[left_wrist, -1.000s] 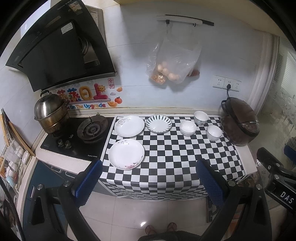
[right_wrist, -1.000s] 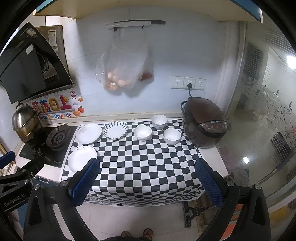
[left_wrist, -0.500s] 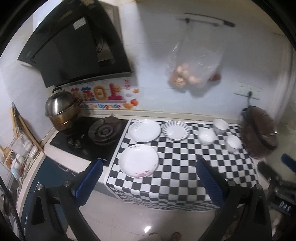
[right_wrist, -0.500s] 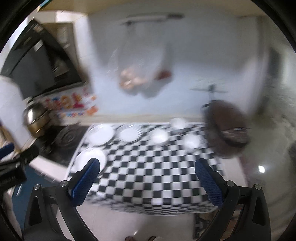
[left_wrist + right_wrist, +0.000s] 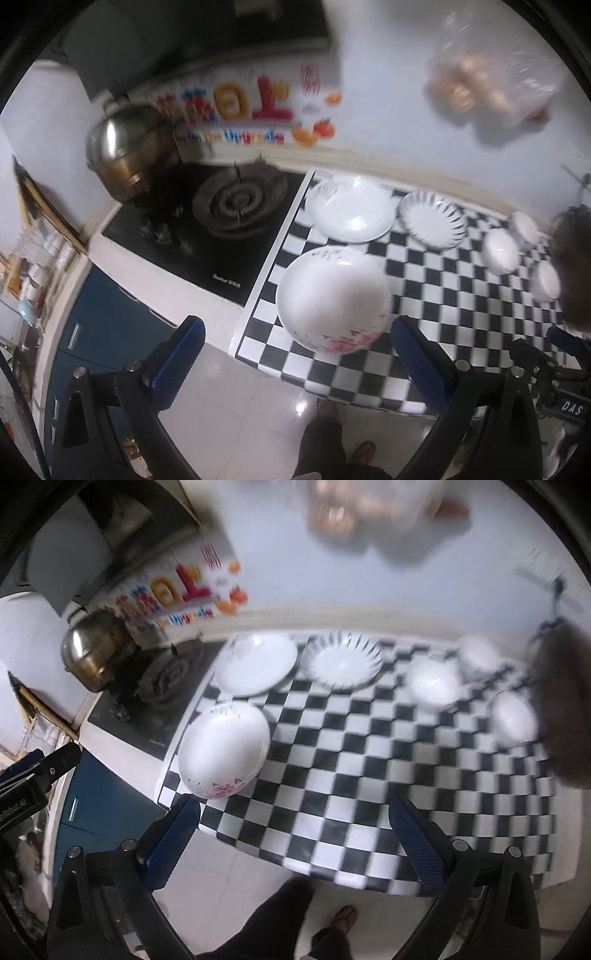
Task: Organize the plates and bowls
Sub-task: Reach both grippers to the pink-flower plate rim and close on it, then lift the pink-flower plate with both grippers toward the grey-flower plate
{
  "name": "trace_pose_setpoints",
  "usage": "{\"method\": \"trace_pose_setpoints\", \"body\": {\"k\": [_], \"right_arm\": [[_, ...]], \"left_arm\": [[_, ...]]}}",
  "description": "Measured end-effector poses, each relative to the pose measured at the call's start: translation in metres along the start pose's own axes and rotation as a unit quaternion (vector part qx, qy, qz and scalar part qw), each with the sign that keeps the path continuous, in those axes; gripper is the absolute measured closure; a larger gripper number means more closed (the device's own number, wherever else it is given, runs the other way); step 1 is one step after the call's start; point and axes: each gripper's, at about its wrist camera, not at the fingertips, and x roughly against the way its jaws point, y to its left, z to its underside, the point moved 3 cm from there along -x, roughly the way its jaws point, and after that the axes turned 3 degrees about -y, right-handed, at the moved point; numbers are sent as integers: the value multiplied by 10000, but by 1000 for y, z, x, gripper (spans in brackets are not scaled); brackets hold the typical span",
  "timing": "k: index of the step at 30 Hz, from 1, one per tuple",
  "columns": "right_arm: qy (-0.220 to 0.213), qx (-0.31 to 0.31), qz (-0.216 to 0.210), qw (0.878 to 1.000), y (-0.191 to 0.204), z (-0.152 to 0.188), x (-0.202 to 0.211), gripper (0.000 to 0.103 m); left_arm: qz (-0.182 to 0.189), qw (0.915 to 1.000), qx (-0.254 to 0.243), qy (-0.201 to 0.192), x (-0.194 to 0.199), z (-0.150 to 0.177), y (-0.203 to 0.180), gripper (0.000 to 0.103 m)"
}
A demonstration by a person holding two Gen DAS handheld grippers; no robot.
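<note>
Both grippers have dropped closer to the counter since the earlier frames: left gripper point(image 5: 295, 354) and right gripper point(image 5: 295, 830) spread wide, empty. Nearest, the round white floral-rimmed plate point(image 5: 334, 298) on the black-and-white checkered cloth point(image 5: 351, 775); beyond, a second white plate point(image 5: 351, 214), a striped-rim plate point(image 5: 432, 219), three small white bowls point(image 5: 501, 251)

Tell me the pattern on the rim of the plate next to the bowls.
Dark radiating strokes around the rim of the white plate, clearest in the left wrist view.

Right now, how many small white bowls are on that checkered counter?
3. One bowl sits right of the striped plate, one behind it near the wall, one beside the dark cooker. None seems hidden.
</note>
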Motion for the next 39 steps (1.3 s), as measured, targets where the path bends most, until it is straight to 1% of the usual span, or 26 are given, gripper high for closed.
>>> {"method": "trace_pose_setpoints", "body": {"k": [3,5,8,9,10,12,13,14,16,17,19,21,23,24,25,26,27,28,29,31,34,36,39], "right_arm": [[425,-165,-48,9990,5,-17,-62,1],[788,-392,-130,9960,6,-26,-108,2],[1153,-635,-244,9910,11,-34,-159,6],[1317,-743,-267,9881,12,-37,-181,9],[1413,-797,-286,9863,13,-38,-193,16],[1676,-948,-371,9806,16,-40,-221,24],[1806,-1009,-403,9775,17,-40,-235,26],[1895,-1040,-435,9754,19,-40,-244,27],[2057,-1087,-478,9714,21,-38,-262,33],[2150,-1117,-488,9690,22,-38,-273,34],[2282,-1154,-564,9651,26,-35,-285,40],[2457,-1251,-686,9588,28,-31,-299,46],[2571,-1294,-750,9547,30,-28,-309,51],[2620,-1317,-780,9529,31,-26,-314,56],[2690,-1347,-842,9500,32,-25,-320,64],[2761,-1379,-875,9472,33,-23,-325,68],[2825,-1395,-861,9451,35,-21,-330,73],[2861,-1387,-855,9443,38,-20,-333,74],[2830,-1375,-828,9456,38,-20,-334,76],[2840,-1330,-743,9466,39,-20,-336,85],[2798,-1379,-797,9468,37,-17,-336,86],[2779,-1286,-755,9490,39,-17,-334,86],[2735,-1220,-726,9513,39,-19,-329,86]], "left_arm": [[136,9991,78,386,-56,-14,18,1],[247,9974,73,677,-93,-21,28,3],[357,9941,-8,1020,-140,-29,37,4],[441,9922,-18,1164,-156,-30,39,4],[502,9901,-5,1307,-172,-31,42,5],[623,9854,-30,1586,-203,-31,46,11],[664,9830,-44,1712,-215,-30,48,13],[695,9801,-75,1858,-229,-29,48,16],[799,9741,-117,2114,-252,-26,48,22],[833,9721,-139,2191,-260,-26,47,27],[1019,9654,-189,2395,-277,-22,44,31],[1109,9601,-326,2546,-289,-18,39,42],[1166,9555,-454,2673,-299,-12,33,49],[1202,9533,-513,2724,-302,-10,31,57],[1252,9508,-560,2778,-305,-7,28,61],[1304,9483,-577,2834,-308,-4,26,67],[1391,9461,-564,2870,-309,-1,25,71],[1486,9465,-500,2821,-307,-1,24,71],[1476,9477,-497,2785,-306,-1,24,71],[1467,9496,-472,2730,-303,-1,25,72],[1432,9530,-386,2642,-300,-1,24,75],[1401,9550,-387,2587,-296,0,22,76],[1418,9553,-383,2565,-291,3,15,77]]}}
